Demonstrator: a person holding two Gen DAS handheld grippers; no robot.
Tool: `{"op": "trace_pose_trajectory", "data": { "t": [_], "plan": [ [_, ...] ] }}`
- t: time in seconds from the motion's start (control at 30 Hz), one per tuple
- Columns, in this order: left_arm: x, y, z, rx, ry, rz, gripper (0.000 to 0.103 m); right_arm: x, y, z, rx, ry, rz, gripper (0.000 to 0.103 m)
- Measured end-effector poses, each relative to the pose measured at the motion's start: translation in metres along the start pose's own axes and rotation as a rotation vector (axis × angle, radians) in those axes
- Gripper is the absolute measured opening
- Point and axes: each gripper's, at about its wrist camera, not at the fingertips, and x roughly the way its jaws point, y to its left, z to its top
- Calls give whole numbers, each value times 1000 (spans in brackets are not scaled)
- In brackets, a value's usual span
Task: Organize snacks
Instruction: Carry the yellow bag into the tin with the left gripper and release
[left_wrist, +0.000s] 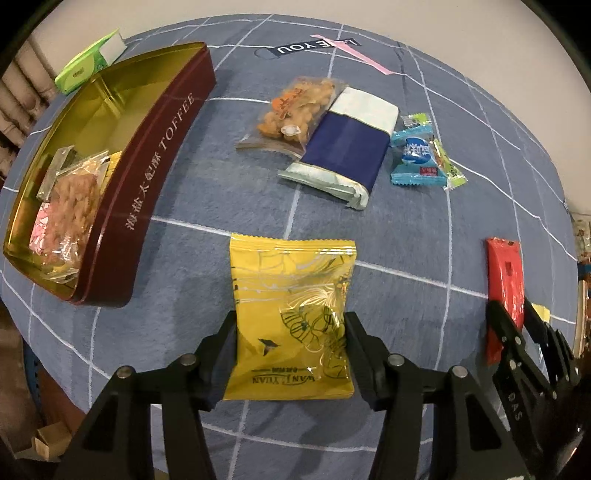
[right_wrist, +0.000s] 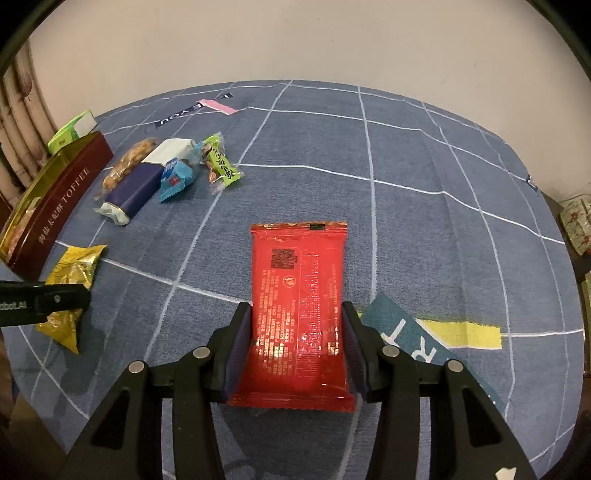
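1. We see our left gripper (left_wrist: 291, 336) pointing down at the blue checked cloth (left_wrist: 406, 236), with a yellow snack packet (left_wrist: 291, 317) lying flat between its jaws. Both pads touch the packet's side edges, and the jaws are partly closed on it.
2. In the right wrist view, the same yellow packet (right_wrist: 72, 273) appears crumpled at the left, with the left gripper's black finger across it.
3. Our right gripper (right_wrist: 297, 343) holds a red snack packet (right_wrist: 299, 306) the same way: the packet lies on the cloth, its printed side up, and the two pads press against its long edges.
4. From the left wrist view, the right gripper (left_wrist: 513, 317) stands at the far right with the red packet (left_wrist: 504, 273) in its jaws.
5. The dark red toffee tin (left_wrist: 155, 177) sits open at the left. We can make out a clear-wrapped biscuit (left_wrist: 72, 214) and other wrapped pieces inside it.
6. Beyond the yellow packet lie a clear bag of fried bits (left_wrist: 295, 110), a navy and white pack (left_wrist: 343, 147) partly over it, a blue sweet (left_wrist: 417, 155) and a green-wrapped sweet (left_wrist: 448, 166), all close together.
7. A green and white box (left_wrist: 92, 62) lies behind the tin.
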Motion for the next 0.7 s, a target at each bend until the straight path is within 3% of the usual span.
{"op": "trace_pose_trajectory", "data": {
  "t": [0.27,0.7],
  "plan": [
    [-25,15,-12,31,-36,-6,56,0,1,-1,13,-5,-15,45],
    [-62,20,-4,74,-133,5,56,0,2,0,21,-4,-27,45]
  ]
}}
